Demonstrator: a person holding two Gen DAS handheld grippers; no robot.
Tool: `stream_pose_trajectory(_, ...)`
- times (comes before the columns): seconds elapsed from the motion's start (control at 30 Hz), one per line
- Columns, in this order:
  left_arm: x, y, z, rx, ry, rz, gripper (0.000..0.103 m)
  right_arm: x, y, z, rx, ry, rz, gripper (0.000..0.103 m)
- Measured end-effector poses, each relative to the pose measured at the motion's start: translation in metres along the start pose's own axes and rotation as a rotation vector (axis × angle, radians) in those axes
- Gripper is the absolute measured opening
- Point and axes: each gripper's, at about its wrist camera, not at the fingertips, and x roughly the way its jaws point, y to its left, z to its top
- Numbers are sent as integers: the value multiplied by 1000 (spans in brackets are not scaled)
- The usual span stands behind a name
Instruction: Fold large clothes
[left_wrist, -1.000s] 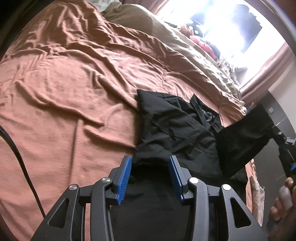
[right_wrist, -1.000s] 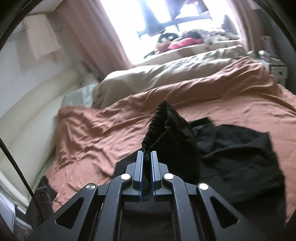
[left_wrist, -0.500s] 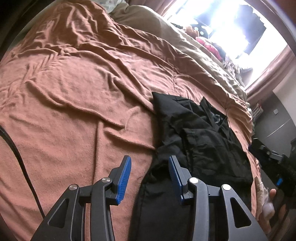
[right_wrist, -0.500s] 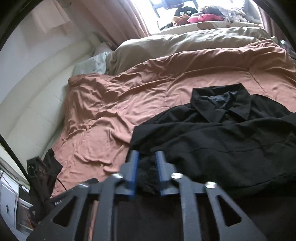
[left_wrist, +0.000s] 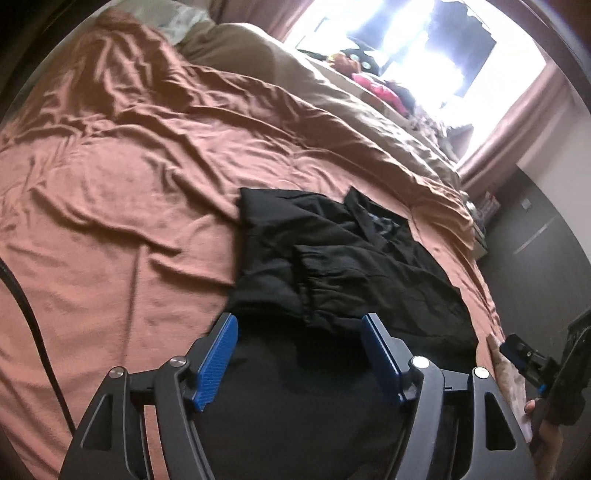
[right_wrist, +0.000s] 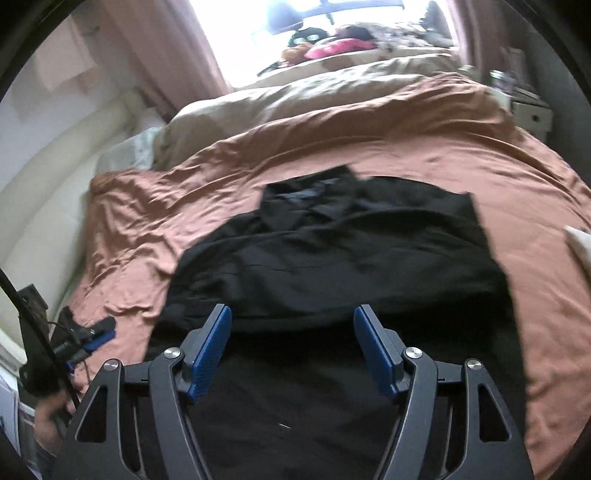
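A black collared shirt (left_wrist: 332, 258) lies spread on the rust-brown bed cover (left_wrist: 129, 184), its collar (left_wrist: 373, 221) at the far end and one sleeve (left_wrist: 325, 284) folded across its body. My left gripper (left_wrist: 299, 325) hovers over the shirt's near hem. Its jaws are opening, with no cloth pinched between the blue pads. In the right wrist view the shirt (right_wrist: 332, 251) fills the middle. My right gripper (right_wrist: 292, 314) hangs above its near edge, jaws opening with nothing held. Each gripper shows at the edge of the other's view: the right gripper (left_wrist: 517, 350) and the left gripper (right_wrist: 92, 336).
A beige duvet (right_wrist: 295, 99) covers the far half of the bed below a bright window. Soft toys (right_wrist: 332, 44) sit on the sill. A cream padded headboard (right_wrist: 44, 192) runs along the left, and a white nightstand (right_wrist: 532, 114) stands at the far right. A black cable (left_wrist: 22, 314) trails nearby.
My right gripper let go of the lifted sleeve, which now lies folded on the shirt, and drew back over the near edge. Both grippers' jaws spread wider.
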Motion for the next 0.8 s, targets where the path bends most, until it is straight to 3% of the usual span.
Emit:
stream_pose_trajectory(0.13,23,-17,6,48,51,24,71,-17,-37,-3,55,-16,-97,67)
stream_pose_trajectory(0.37,70,-44,15,171,96,122,71,-6,-85,-3,127,23,-267,67)
stream_pose_trajectory(0.57,115,-74,16,335,134,202,71,32,-110,8,173,77,-354,67)
stream_pose_trajectory(0.7,146,-80,11,413,171,267,70,71,-103,14,92,172,-395,67)
stream_pose_trajectory(0.8,160,-81,6,492,186,335,68,85,-107,16,78,187,-425,67)
